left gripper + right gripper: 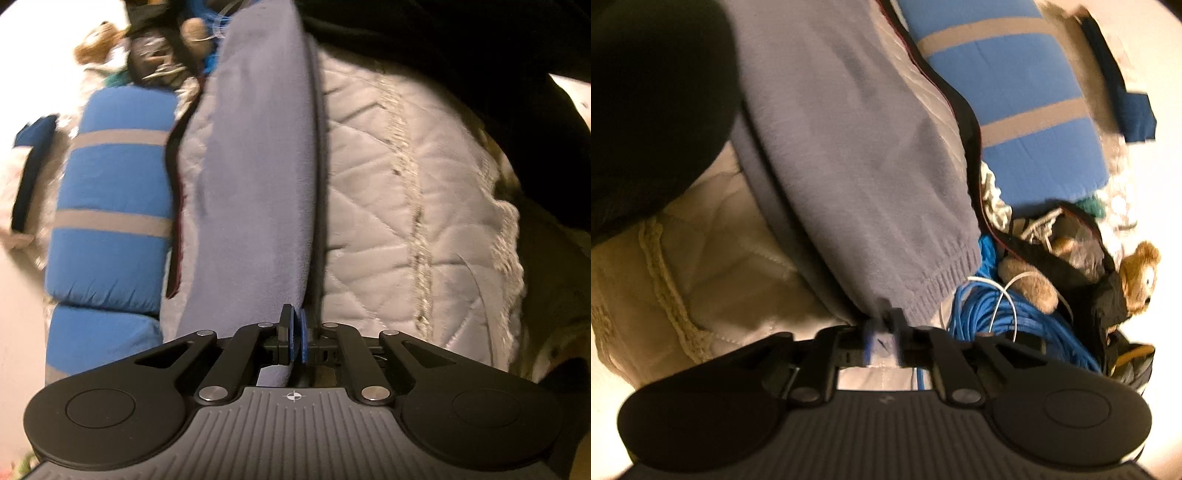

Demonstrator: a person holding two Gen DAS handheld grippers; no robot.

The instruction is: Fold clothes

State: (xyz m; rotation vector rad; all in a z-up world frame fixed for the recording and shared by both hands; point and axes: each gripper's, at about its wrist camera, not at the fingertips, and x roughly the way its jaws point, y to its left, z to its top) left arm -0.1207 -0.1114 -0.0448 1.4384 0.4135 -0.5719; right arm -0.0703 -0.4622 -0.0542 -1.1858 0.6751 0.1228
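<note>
Soft grey ribbed-cuff knit sweater [857, 177]

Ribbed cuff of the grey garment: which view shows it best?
Right wrist view. The ribbed cuff sits near centre, its knit ridges readable, just ahead of the right tool. The left wrist view shows only a smooth length of the grey garment running away from the left tool; no cuff is visible there.
</note>
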